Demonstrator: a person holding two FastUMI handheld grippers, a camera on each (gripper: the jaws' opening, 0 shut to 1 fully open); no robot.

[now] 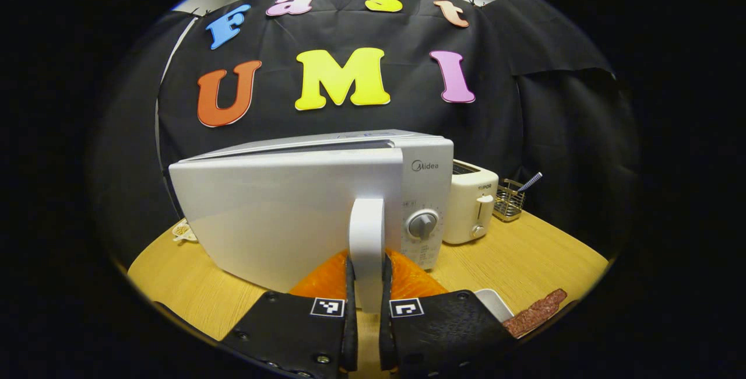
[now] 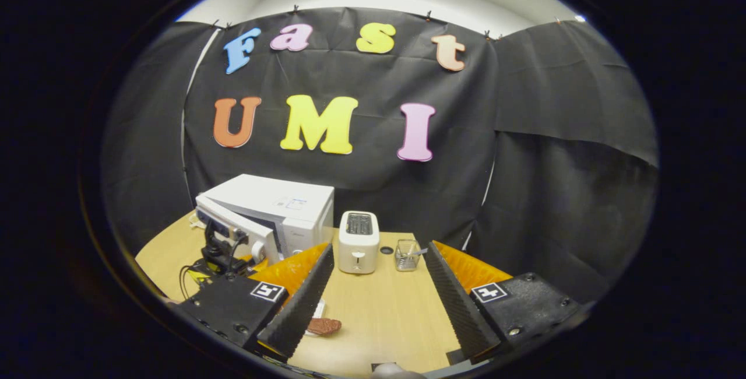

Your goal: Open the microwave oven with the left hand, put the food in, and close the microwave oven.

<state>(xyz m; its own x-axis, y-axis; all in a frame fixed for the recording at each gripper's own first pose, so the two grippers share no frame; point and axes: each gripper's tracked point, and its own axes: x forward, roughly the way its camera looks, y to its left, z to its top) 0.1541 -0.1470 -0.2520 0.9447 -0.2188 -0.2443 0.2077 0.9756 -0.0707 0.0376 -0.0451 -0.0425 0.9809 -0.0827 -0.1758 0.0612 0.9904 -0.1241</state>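
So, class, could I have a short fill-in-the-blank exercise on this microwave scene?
1. The left claw grips the microwave door's ____.
2. The microwave door stands partly ____.
3. Right of the microwave stands a ____.
4. The right claw is ____ and holds nothing.

Missing words: handle; open; toaster; open

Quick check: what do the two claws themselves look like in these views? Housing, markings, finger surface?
Left claw: black housing plates with screws, each bearing a square black-and-white fiducial tag, orange ribbed parts behind the fingers. Right claw: same black plates, tags and orange ribbed backing; its finger faces are finely ridged. Black cables trail from the left claw in the right gripper view.
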